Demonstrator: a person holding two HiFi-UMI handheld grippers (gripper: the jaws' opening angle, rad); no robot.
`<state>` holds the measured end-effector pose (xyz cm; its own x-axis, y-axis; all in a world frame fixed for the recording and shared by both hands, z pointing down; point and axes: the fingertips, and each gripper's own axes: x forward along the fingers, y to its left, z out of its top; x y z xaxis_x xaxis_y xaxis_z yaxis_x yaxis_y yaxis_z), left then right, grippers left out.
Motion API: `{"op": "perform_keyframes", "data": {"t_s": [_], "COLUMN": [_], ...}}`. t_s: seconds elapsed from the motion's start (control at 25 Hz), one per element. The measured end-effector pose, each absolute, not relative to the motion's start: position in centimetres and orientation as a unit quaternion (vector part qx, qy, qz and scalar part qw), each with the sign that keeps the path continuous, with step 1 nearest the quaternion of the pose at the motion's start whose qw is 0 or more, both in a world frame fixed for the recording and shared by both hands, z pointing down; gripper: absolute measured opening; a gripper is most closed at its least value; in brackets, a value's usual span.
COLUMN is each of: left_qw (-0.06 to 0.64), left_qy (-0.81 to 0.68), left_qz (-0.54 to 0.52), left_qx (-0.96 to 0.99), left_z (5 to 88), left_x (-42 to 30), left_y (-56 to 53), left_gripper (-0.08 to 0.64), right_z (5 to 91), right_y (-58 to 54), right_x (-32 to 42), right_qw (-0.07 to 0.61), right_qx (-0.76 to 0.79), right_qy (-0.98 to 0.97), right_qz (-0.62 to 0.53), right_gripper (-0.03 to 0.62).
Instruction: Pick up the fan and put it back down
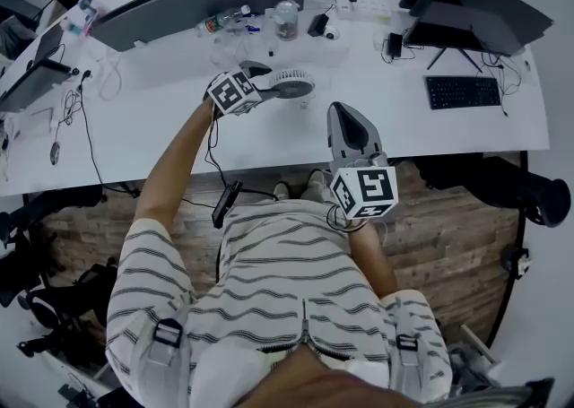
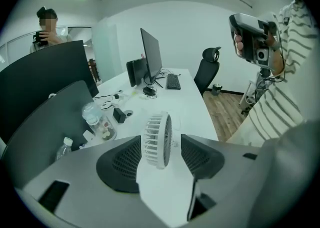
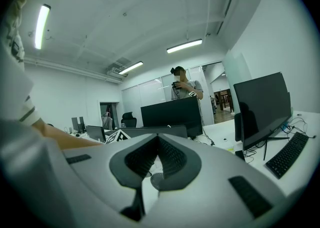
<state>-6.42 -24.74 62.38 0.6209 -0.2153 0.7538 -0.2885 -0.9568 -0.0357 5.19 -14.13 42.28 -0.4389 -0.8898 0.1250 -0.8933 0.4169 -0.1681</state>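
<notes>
Nearest the person, the right gripper (image 3: 156, 141) sits level, jaws together on nothing. Farther out and left, the left gripper (image 2: 161, 148) tilts down, jaws wide, straddling the small white round slatted plastic fan (image 2: 158, 133). It stands edge-on on the white desk (image 1: 161, 119), flat faces toward both pads, untouched.

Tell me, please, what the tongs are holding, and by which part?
Nothing: the fan stands between the left tongs' open jaws, unpressed; the right tongs are shut, empty.
</notes>
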Motion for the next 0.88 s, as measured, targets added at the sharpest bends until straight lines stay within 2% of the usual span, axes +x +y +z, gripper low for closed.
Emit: {"op": "perform_keyframes", "data": {"t_s": [0.88], "left_qw": [0.087], "left_qy": [-0.023], "left_qz": [0.399], "left_qx": [0.913], "left_z": [67.6], "left_x": [-4.3], "left_y": [-26.0], "left_gripper": [0.252], "right_z": [43.1], "right_y": [-14.0], "right_x": [6.8], "right_qw": [0.022], "right_qx": [0.560], "right_qy": [-0.821], "right_qz": [0.111], "right_gripper": [0.011]}}
